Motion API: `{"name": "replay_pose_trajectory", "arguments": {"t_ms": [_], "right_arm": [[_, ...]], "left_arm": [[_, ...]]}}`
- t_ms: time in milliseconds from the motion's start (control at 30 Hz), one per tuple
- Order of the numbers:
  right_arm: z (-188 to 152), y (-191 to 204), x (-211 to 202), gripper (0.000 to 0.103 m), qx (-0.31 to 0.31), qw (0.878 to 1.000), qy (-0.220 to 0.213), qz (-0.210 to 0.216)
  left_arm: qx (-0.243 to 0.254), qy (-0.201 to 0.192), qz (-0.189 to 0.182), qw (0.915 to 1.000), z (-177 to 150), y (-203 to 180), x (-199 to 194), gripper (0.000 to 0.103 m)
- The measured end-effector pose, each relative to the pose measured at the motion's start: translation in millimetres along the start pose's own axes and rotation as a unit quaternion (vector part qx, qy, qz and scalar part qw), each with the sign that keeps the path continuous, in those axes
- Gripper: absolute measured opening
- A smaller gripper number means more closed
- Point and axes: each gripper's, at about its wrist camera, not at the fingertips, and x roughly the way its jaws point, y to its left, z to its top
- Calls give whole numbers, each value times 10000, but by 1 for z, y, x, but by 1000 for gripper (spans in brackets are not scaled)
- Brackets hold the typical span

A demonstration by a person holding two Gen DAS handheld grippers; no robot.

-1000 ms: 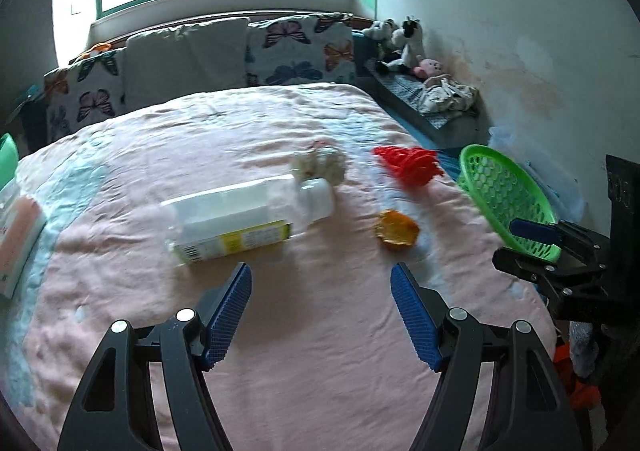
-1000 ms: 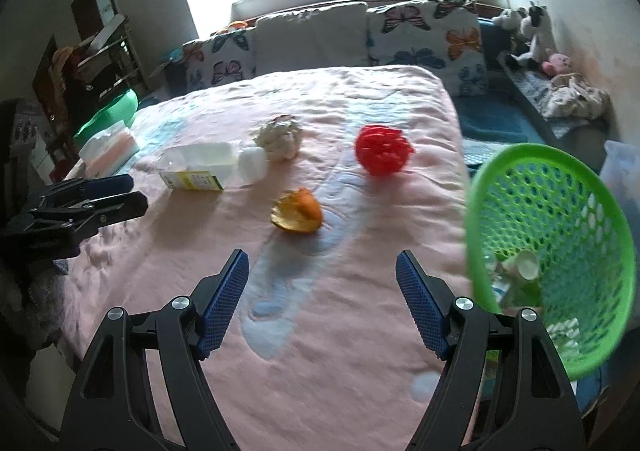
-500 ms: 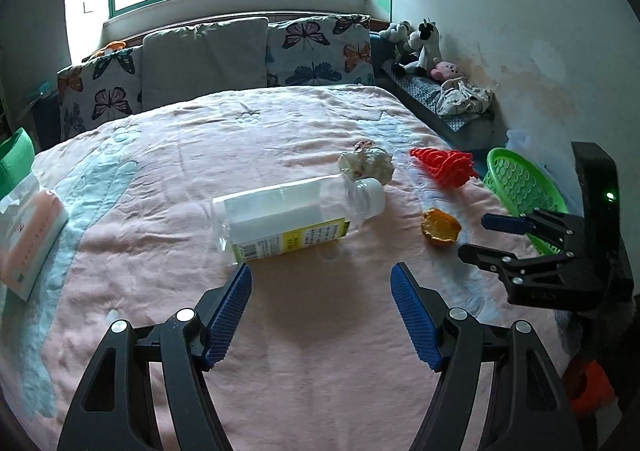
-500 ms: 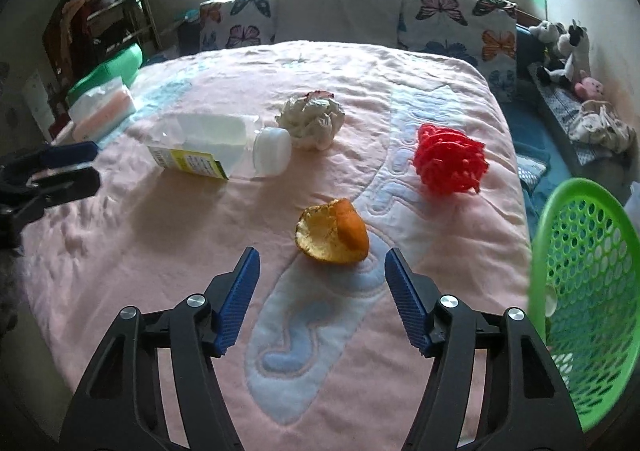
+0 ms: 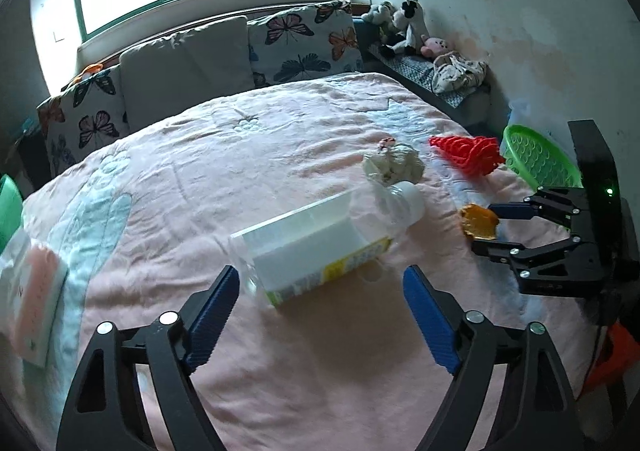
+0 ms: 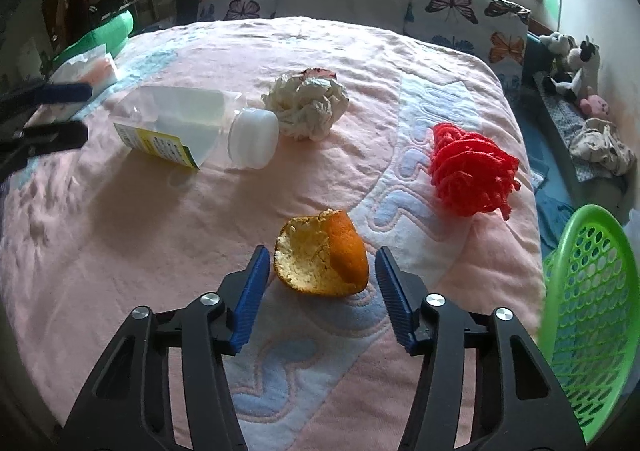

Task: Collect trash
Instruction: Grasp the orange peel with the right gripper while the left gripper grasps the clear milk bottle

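On the pink bedspread [image 6: 120, 251] I counted four pieces of trash, one of each. At ten o'clock in the right wrist view lay the plastic bottle [image 6: 192, 127], long axis left-right, white cap pointing right; my left gripper [image 5: 320, 283] stood released before its base. The paper wad [image 6: 306, 105] sat at twelve, the red mesh [image 6: 472, 175] at two. My right gripper [image 6: 320, 271] was spread, bracketing the orange peel [image 6: 324, 257] without gripping. The green basket [image 6: 592, 315] hung at four.

Between my right gripper's [image 6: 320, 293] ribbed fingers I see rough, pithy orange peel [image 6: 322, 257] on soft quilted cloth bedspread [image 6: 160, 231]; ahead-left, a glossy clear plastic bottle [image 6: 192, 127].
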Motion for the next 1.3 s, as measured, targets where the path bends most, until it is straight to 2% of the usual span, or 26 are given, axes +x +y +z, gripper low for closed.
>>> {"name": "replay_pose_trajectory", "arguments": {"t_ms": [133, 333, 500, 800, 1200, 1300], "right_arm": [[0, -1, 2, 47, 56, 10000, 13, 21], [0, -6, -8, 40, 316, 9994, -19, 156], [-4, -12, -19, 40, 601, 9978, -47, 289], [-11, -13, -38, 40, 908, 9950, -109, 412], [-25, -19, -46, 40, 1321, 9901, -84, 464], [-28, -22, -46, 40, 1424, 9887, -68, 467]], "left_arm": [[216, -1, -24, 9998, 5, 10, 9, 88], [472, 121, -123, 9987, 8, 23, 26, 91], [720, 197, -333, 9967, 10, 30, 37, 92], [1505, 244, -555, 9867, 18, 25, 53, 92], [1727, 418, -1127, 9776, 22, 29, 76, 92], [1721, 436, -1251, 9761, 20, 26, 78, 85]]}}
